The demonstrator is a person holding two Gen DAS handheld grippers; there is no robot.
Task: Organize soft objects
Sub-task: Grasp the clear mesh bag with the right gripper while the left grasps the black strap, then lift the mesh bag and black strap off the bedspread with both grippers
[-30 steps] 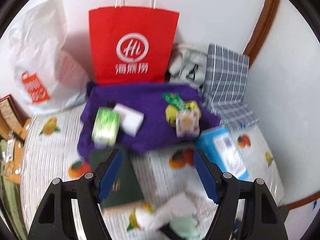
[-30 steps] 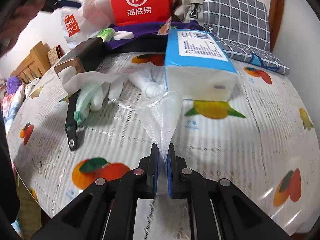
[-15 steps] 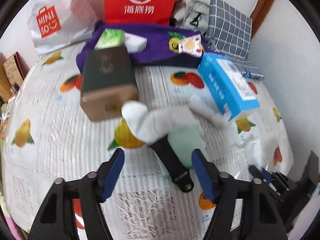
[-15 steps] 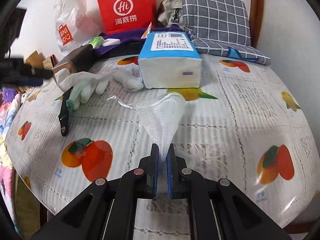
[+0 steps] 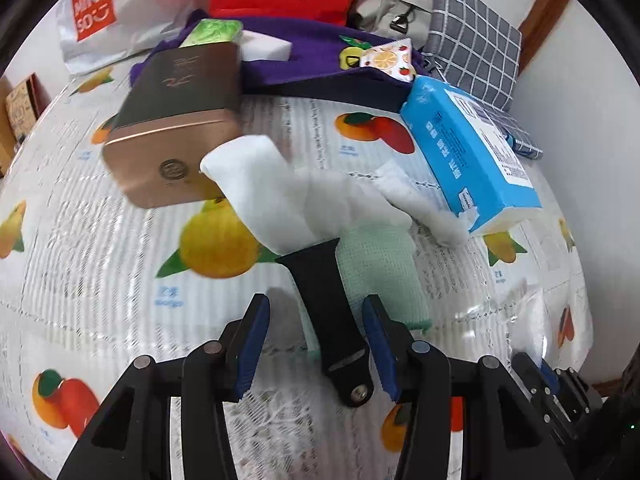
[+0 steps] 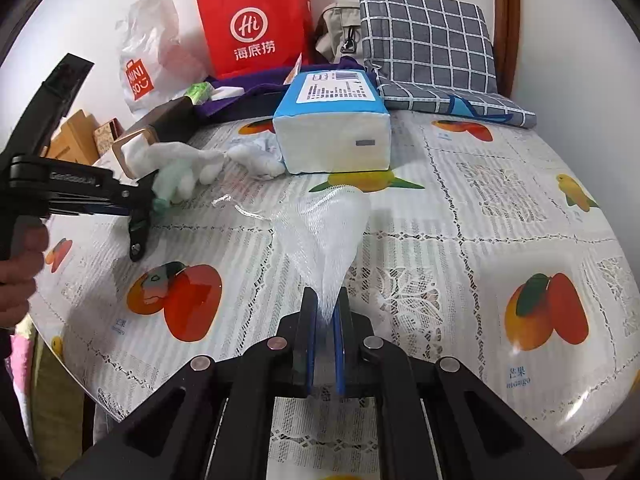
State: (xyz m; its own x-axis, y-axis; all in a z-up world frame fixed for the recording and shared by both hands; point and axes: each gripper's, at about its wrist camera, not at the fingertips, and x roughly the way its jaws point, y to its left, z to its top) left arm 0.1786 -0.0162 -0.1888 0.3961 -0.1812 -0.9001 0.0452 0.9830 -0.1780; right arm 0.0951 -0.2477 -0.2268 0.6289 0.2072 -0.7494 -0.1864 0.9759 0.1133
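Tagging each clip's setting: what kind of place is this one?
Probably a room in a home: a round table under a fruit-print tablecloth, shopping bags such as the red paper bag against the wall, and a tissue pack among household clutter.

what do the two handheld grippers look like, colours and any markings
Both are matte black plastic frames with angular struts and round silver pivot bolts. The left gripper and right gripper each carry two flat black fingers faced with blue ribbed pads. Seen from the right wrist view, the left one's side bears small pale lettering, too blurred to read.
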